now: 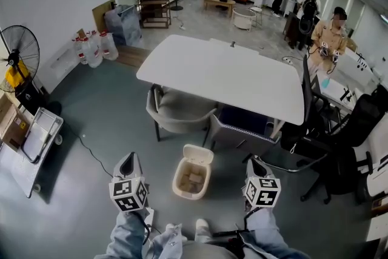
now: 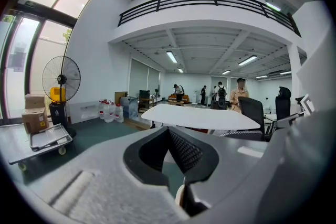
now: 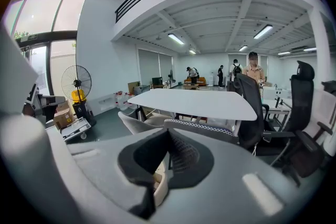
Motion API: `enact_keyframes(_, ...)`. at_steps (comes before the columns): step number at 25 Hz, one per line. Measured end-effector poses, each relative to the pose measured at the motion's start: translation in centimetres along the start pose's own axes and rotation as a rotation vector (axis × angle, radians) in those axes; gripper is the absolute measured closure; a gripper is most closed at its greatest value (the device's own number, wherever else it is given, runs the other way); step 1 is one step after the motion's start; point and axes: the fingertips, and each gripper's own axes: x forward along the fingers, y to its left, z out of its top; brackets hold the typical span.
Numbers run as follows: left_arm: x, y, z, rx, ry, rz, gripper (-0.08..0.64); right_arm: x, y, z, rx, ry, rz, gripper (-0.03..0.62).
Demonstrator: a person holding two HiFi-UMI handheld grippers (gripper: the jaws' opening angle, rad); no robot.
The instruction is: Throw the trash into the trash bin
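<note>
Trash bin (image 1: 177, 182) on floor (image 1: 103, 124) — cream, lid tipped up at rear. Stands between both grippers, neither touching it. Tan scraps (image 1: 193, 179) lie inside bin. Left gripper (image 1: 128, 159): jaws fully together, nothing between. Right gripper (image 1: 257, 161): jaws likewise together, empty. Both point forward, slightly down. Grey chair (image 1: 179, 112) near — just behind bin, under white table (image 1: 230, 73).
</note>
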Motion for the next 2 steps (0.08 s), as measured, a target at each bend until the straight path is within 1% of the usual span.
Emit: enact_keyframes(2,0.05,0.03,-0.21,0.001,0.006,-0.002,0.551,0.04,0.16,-0.08,0.0,0.004,0.001,0.589)
